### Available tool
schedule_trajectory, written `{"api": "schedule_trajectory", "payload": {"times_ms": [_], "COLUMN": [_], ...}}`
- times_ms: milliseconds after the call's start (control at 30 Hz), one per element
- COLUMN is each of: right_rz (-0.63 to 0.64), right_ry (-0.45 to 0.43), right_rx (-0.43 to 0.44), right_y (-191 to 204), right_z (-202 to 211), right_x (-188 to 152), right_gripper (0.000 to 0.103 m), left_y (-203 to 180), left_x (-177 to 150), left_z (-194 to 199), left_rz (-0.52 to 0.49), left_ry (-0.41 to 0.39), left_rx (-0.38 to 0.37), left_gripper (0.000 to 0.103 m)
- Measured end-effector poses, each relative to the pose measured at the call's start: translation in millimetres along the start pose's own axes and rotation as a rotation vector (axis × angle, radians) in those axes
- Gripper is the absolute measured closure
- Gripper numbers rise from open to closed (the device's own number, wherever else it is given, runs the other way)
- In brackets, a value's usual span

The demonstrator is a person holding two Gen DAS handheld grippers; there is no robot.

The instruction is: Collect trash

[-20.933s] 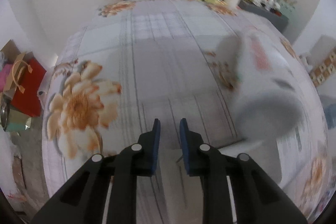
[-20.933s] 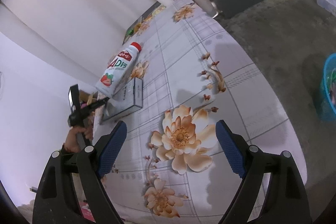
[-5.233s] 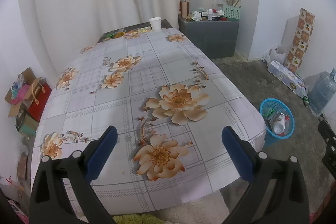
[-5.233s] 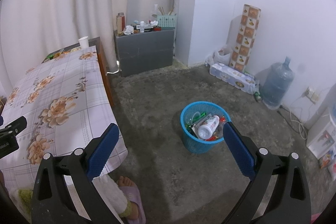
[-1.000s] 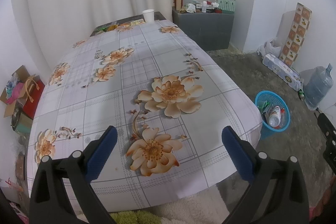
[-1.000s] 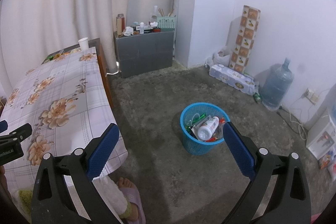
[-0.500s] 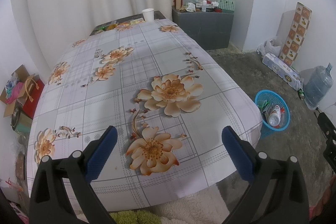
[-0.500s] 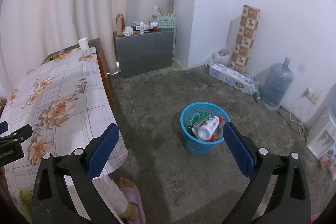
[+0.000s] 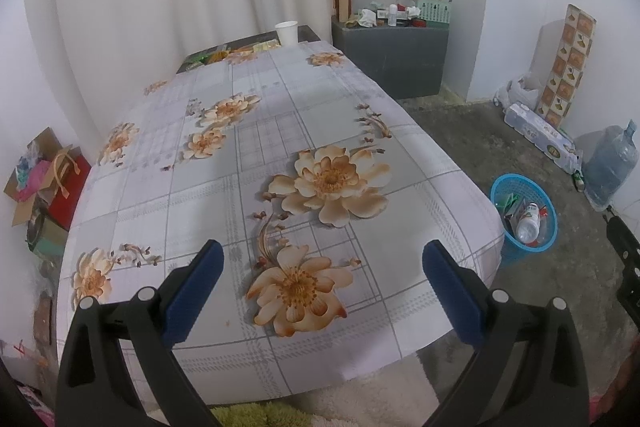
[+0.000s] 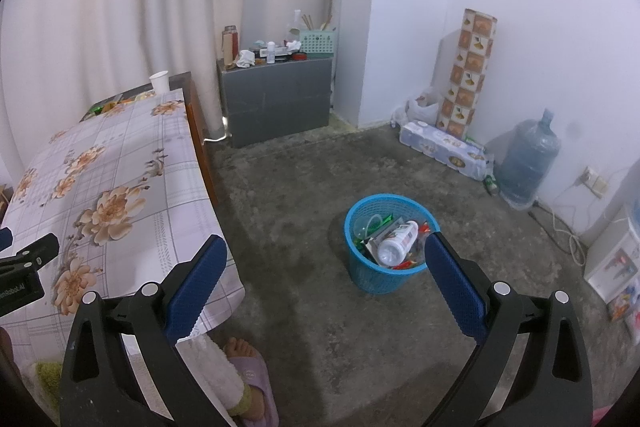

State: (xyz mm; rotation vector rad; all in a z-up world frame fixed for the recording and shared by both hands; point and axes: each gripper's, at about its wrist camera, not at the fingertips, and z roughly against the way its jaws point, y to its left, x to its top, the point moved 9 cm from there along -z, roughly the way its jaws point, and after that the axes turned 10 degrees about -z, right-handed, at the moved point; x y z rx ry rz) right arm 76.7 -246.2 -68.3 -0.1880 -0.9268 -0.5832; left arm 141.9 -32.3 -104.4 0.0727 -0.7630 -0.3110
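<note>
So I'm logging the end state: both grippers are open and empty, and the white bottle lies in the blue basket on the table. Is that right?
Not quite. The left gripper and right gripper are open and empty, and the white bottle lies in the blue basket, but the basket stands on the concrete floor beside the table, not on it. The right wrist view shows this.

A basket (image 10: 384, 273) stands on the floor right of the table (image 9: 280, 155), a bottle (image 10: 398, 237) inside; a cabinet (image 10: 276, 99) stands behind.
</note>
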Motion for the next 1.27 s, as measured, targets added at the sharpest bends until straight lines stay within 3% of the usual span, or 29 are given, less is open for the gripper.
{"api": "schedule_trajectory", "payload": {"times_ms": [1267], "right_rz": [0.002], "right_ry": [0.000], "right_rx": [0.002], "right_y": [-0.8], "right_z": [-0.3], "right_x": [-0.9], "right_gripper": [0.008], "left_y": [11.2], "left_x": [9.6], "left_z": [-12.2], "left_rz": [-0.007], "left_ry": [0.039], "left_rx": [-0.029], "left_gripper": [0.005]}}
